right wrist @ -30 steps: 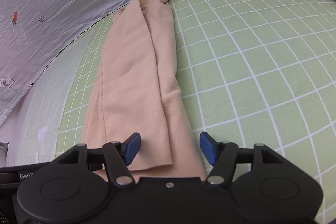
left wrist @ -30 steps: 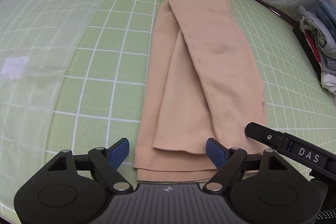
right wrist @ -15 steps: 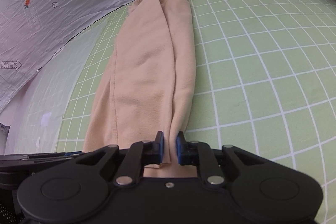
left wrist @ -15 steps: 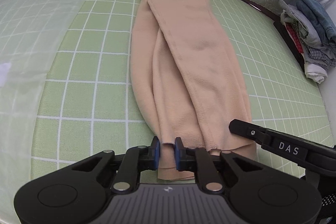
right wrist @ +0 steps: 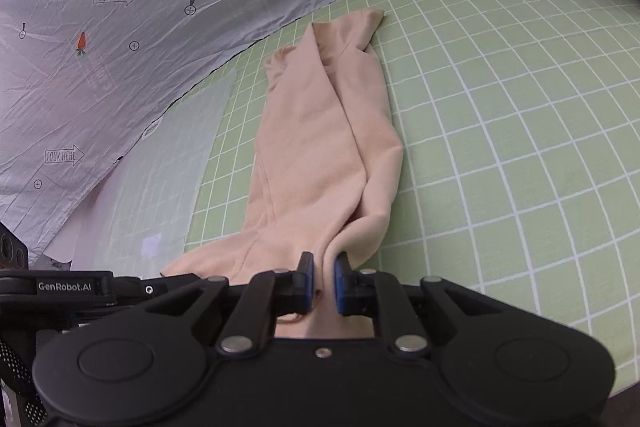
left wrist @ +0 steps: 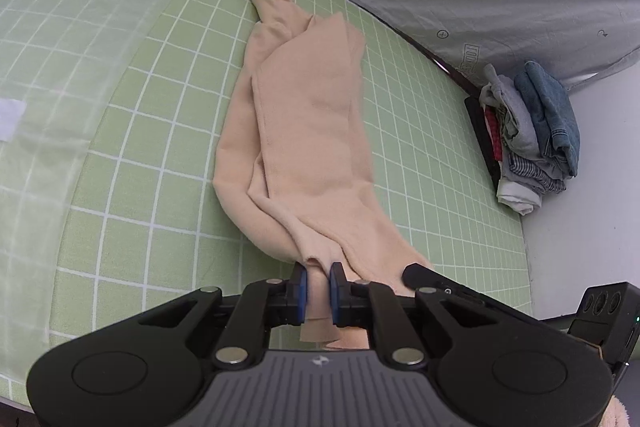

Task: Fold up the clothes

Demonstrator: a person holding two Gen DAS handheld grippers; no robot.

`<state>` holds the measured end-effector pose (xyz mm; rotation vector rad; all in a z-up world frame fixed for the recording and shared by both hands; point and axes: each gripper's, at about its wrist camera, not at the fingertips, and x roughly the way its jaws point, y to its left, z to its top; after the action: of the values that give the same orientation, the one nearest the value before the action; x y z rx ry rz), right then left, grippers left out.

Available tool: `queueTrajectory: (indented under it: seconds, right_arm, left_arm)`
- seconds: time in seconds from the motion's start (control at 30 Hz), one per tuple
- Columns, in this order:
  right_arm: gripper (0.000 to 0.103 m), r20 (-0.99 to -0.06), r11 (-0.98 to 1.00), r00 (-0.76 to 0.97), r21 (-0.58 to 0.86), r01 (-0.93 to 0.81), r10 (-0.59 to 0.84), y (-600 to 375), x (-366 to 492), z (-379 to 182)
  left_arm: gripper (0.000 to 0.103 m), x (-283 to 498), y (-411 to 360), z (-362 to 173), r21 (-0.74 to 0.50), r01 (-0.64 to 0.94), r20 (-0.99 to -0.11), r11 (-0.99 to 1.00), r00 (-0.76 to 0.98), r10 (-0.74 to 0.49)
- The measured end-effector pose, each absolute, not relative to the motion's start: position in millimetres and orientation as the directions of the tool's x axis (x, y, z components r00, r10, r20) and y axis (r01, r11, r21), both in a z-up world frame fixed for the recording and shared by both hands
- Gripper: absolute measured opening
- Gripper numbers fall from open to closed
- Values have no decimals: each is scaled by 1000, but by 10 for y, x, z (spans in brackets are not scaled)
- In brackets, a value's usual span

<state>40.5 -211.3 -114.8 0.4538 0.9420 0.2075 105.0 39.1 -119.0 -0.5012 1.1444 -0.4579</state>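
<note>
A beige garment (left wrist: 316, 131), folded into a long narrow strip, lies on the green grid mat (left wrist: 160, 155) and runs away from me. My left gripper (left wrist: 319, 289) is shut on its near end at the left corner. My right gripper (right wrist: 323, 281) is shut on the near end at the right corner; the garment (right wrist: 320, 147) shows there too. Both hold the near end lifted off the mat, and the cloth bunches and rises toward the blue pads. The far end rests flat on the mat (right wrist: 500, 131).
A pile of folded clothes (left wrist: 528, 135) with blue denim on top sits at the mat's right edge. A grey printed sheet (right wrist: 100, 27) lies along the far side. A translucent plastic sheet (left wrist: 60, 39) covers the mat's left part.
Both grippers went from open over the near end to shut on it. They then lifted it, so the near cloth bunches up and the strip looks shorter.
</note>
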Motion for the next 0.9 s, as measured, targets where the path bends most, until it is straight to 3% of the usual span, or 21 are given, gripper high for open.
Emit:
queueTrajectory:
  seconds: [0.3,0.5,0.73,0.9]
  right_arm:
    - [9,-617,872,682,484,-65,393,-2331,1149,-565]
    - [8,-578,874,724,481,-71,377,-2471,1875,-514]
    - [6,-593,876,715,479,-56,370,-2552,3013,-773]
    - [6,-648,889,680,457,-13,343,-2665,3991,-1394]
  left_arm:
    - [12,1770,400,-592,-694,113,-599,711,458,-657]
    - [12,2505,196,-414,-658,170,-591,734,489,-642]
    - [12,3549,138,-682,-667,118,-606,736,489,-628]
    - [14,4319,211,-1215,-659,8,-642,752,515,-568]
